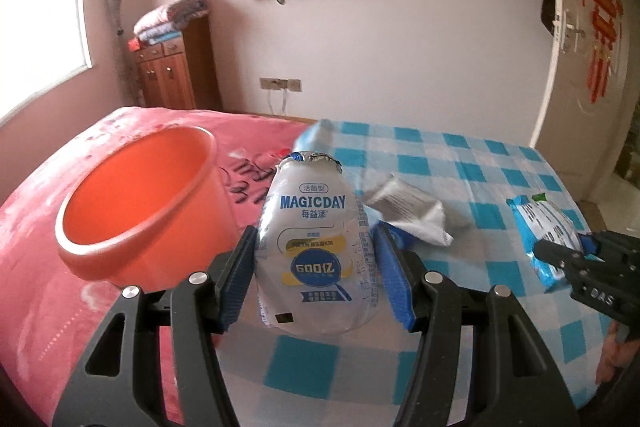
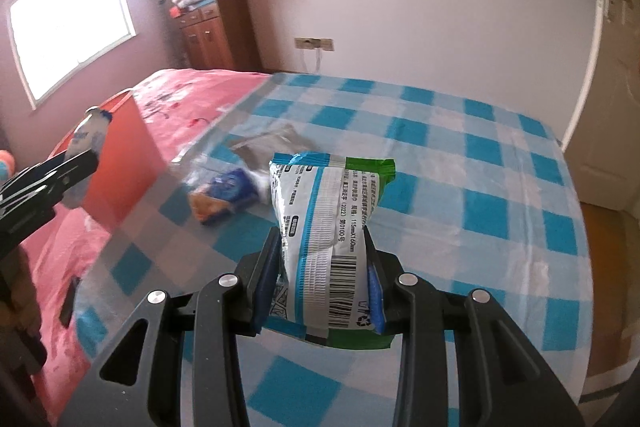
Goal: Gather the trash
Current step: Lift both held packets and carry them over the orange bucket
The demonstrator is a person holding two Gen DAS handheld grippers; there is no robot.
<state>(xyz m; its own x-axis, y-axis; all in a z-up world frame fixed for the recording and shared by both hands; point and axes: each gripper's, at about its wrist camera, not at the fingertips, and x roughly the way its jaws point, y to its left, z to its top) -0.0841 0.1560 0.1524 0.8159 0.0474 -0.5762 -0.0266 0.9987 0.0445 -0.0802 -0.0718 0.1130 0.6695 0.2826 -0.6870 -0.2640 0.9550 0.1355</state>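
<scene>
My left gripper (image 1: 316, 247) is shut on a clear MAGICDAY drink bottle (image 1: 316, 227) with a torn foil top, held upright above the bed. The orange bucket (image 1: 136, 203) stands just left of it on the pink blanket. My right gripper (image 2: 322, 255) is shut on a white, blue and green wipes packet (image 2: 328, 227), lifted over the checked sheet. In the left wrist view that packet (image 1: 548, 231) and the right gripper (image 1: 576, 259) show at the far right. The right wrist view catches the left gripper (image 2: 76, 167) with the bottle (image 2: 86, 135) beside the bucket (image 2: 116, 163).
A silver wrapper (image 1: 404, 211) lies on the blue checked sheet (image 1: 480, 163) behind the bottle. A blue snack wrapper with an orange piece (image 2: 224, 195) lies near the sheet's left edge. A wooden cabinet (image 1: 172, 71) stands by the far wall; a door (image 1: 592, 39) is at the right.
</scene>
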